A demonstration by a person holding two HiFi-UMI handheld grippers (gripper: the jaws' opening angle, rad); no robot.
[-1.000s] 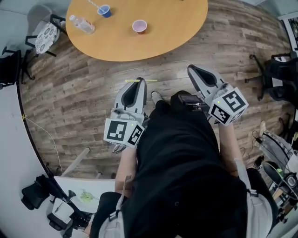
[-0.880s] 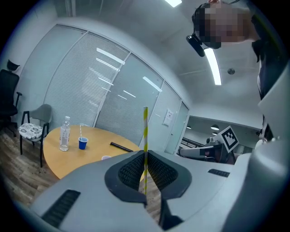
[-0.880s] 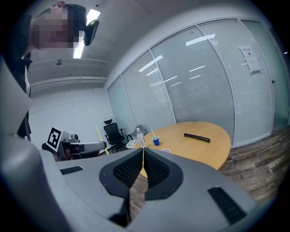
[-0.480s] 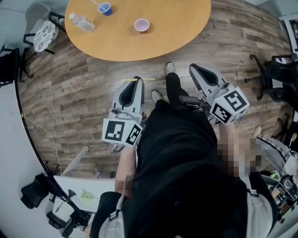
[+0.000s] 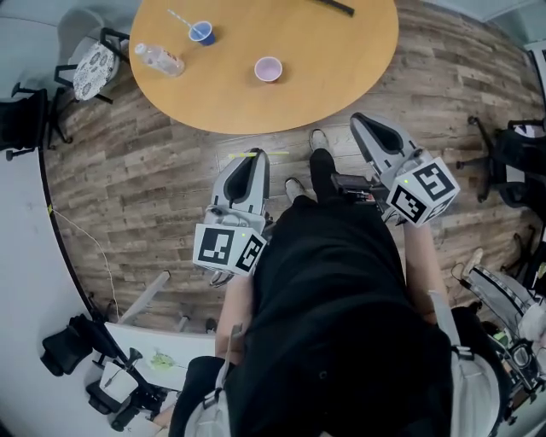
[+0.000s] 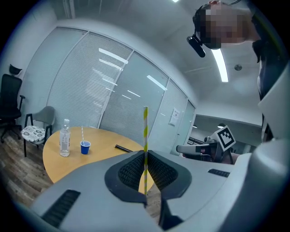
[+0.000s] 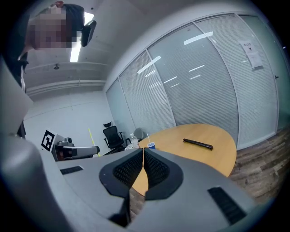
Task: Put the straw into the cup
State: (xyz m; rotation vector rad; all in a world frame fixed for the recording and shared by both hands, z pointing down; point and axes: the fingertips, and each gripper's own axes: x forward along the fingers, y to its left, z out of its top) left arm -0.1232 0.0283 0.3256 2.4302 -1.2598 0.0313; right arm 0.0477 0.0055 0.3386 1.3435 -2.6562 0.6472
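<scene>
Straw [image 6: 145, 136] — yellow-white striped, upright.

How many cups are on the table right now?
2. The blue cup, with a straw in it, stands beside the bottle at the table's left; the pink cup stands alone nearer the front edge. None looks hidden.

Round wooden table [image 5: 341, 68], plank floor [image 5: 153, 179], blinded glass walls [image 6: 90, 86]

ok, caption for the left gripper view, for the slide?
Left gripper clamps a yellow-striped straw upright, facing a round table with blue cup and bottle.
</scene>
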